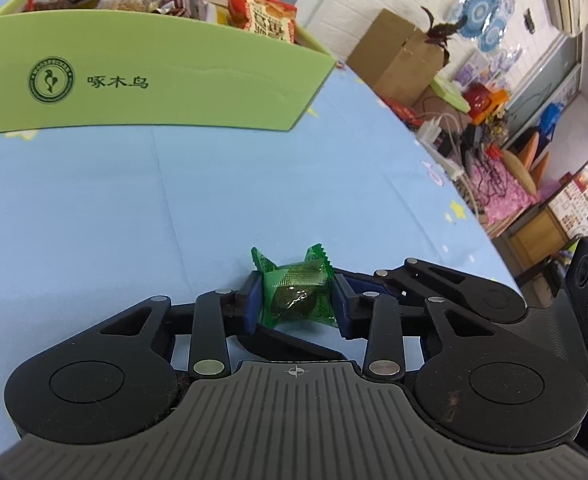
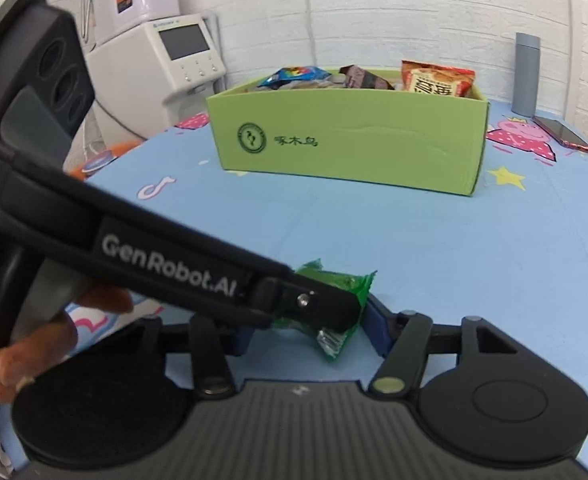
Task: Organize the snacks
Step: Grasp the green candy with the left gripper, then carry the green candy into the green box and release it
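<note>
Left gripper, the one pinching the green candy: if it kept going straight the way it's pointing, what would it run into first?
Probably the blue tablecloth: the left gripper, shut on the green candy, tilts downward. The green box lies farther on, left of its line; depth is unclear.

Your left gripper (image 1: 295,300) has the candy (image 1: 297,296) between its fingers (image 1: 254,304), low over the worktop (image 1: 134,200). Your right gripper (image 2: 307,330) meets it from the other side, so the candy (image 2: 333,336) sits between both pairs of fingers. The box (image 1: 154,80) stands on the worktop well behind them, with snack packets (image 1: 262,14) in it. In the right view, a flask (image 2: 527,74) and a phone (image 2: 561,133) lie right of the box (image 2: 345,140).
</note>
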`<state>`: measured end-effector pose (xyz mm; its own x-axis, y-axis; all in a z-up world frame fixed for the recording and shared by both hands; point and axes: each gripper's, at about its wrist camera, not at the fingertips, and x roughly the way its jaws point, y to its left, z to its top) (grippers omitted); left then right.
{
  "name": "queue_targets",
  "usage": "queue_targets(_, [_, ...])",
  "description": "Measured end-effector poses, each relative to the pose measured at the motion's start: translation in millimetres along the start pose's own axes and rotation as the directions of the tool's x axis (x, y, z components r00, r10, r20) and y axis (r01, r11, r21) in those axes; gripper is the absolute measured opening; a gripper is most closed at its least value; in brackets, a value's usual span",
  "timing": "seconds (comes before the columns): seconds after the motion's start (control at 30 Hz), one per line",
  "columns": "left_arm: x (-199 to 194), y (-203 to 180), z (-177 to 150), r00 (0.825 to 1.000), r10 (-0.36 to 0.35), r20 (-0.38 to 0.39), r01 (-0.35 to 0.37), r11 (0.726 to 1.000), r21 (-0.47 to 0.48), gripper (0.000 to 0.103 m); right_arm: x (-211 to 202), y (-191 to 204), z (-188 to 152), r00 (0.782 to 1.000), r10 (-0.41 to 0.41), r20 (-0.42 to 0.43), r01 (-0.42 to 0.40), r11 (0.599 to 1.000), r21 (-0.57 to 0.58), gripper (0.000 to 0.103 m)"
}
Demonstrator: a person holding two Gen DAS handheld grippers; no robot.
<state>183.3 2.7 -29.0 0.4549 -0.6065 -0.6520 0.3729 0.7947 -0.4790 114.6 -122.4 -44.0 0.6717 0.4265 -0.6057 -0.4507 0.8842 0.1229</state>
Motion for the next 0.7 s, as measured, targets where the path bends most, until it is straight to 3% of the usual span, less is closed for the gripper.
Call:
queue_targets(0.17, [-18.7, 4.1, 26.2, 0.998, -0.020, 0.060, 0.023, 0.999, -0.043, 0.018, -4.4, 0.8, 23.4, 0.999, 0.013, 0.043, -0.012, 1.000, -0.018, 0.066])
queue_targets(0.33, [-35.9, 10.0, 85.4, 0.988, -0.027, 0.155, 0.034, 0.999, -0.041, 0.018, 2.9, -2.5, 77.8, 0.992, 0.003, 0.127, 0.010, 0.995, -0.102, 0.069])
queue_targets(0.53, [-29.0, 17.2, 163.9, 0.976, 0.022, 0.216, -0.022, 1.000, -0.003, 0.018, 35.1, -32.2, 150.9, 0.984, 0.015, 0.180, 0.006, 0.993, -0.118, 0.071])
queue_targets(0.7, [-2.5, 35.7, 195.6, 0.971, 0.085, 0.221, -0.086, 0.996, -0.006, 0.022, 73.0, -58.0, 180.6, 0.986, 0.010, 0.168, 0.008, 0.994, -0.112, 0.076])
